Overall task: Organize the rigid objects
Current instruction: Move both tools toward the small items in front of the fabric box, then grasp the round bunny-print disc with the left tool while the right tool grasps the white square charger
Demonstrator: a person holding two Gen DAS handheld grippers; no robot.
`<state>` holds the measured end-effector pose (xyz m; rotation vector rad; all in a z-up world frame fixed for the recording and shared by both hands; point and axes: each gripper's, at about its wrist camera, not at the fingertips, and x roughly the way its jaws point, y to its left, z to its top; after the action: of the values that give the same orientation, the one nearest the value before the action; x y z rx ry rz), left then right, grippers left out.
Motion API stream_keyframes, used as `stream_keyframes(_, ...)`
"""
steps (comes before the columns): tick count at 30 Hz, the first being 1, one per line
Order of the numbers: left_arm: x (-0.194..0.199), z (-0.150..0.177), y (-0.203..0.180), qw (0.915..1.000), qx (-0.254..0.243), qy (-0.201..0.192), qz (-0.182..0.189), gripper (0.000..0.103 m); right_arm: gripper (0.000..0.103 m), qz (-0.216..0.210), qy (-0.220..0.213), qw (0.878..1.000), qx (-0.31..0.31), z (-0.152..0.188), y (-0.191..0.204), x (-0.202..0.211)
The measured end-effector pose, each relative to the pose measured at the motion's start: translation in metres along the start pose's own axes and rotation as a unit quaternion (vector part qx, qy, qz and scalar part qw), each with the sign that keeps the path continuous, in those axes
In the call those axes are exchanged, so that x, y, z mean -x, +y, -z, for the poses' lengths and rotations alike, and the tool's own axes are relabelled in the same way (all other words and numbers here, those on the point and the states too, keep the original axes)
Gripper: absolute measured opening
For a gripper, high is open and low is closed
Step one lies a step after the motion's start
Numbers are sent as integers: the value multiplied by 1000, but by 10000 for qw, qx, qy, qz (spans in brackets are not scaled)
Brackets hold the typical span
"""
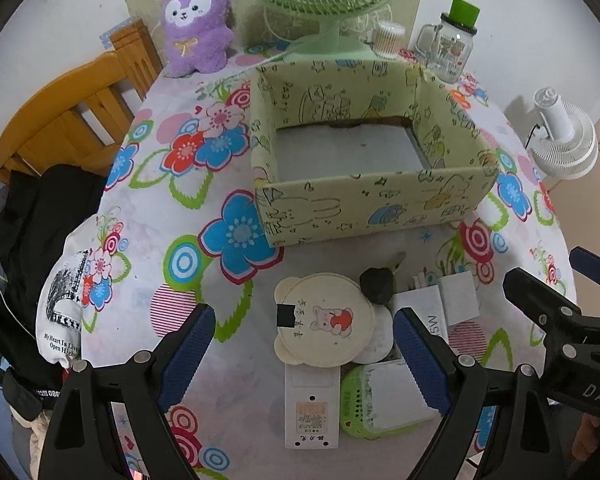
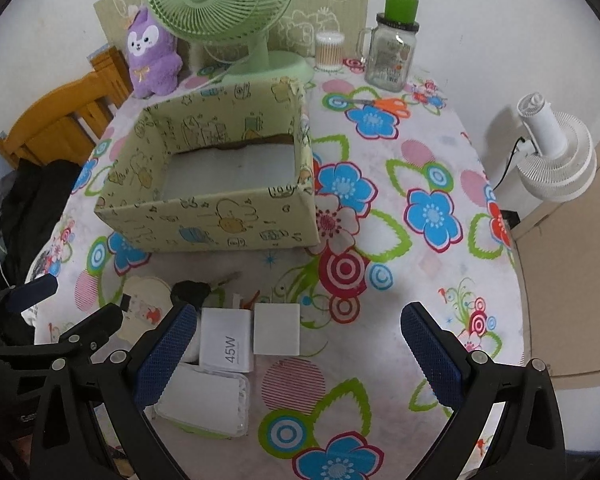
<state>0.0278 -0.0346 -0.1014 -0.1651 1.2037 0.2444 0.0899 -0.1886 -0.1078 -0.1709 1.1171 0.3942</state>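
Note:
An open, empty cartoon-print box [image 1: 364, 200] [image 2: 204, 220] stands mid-table. In front of it lies a cluster: a cream bear-shaped round case [image 1: 324, 320] [image 2: 144, 300], a black car key [image 1: 376, 284] [image 2: 190, 292], a white 45W charger [image 2: 228, 344] [image 1: 424, 312], a white square block [image 2: 277, 329] [image 1: 458, 298], a white remote-like device [image 1: 311, 408], and a green-and-white case [image 1: 384, 400] [image 2: 204, 400]. My left gripper [image 1: 304, 364] is open over the bear case. My right gripper [image 2: 300, 360] is open, just right of the charger.
A green fan [image 2: 220, 4], purple plush [image 2: 152, 56], cotton-swab tub [image 2: 329, 51] and glass jar [image 2: 392, 52] stand at the back. Orange scissors [image 2: 384, 105] lie right of the box. A wooden chair [image 1: 72, 116] and white fan [image 2: 556, 160] flank the table.

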Motion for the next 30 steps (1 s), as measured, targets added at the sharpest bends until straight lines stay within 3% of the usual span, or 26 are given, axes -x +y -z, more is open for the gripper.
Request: stream_keyframes(30,-65,1,-11,9976,-251,650,-58,92,93,-29,829,9965,-75,16,-13,-72)
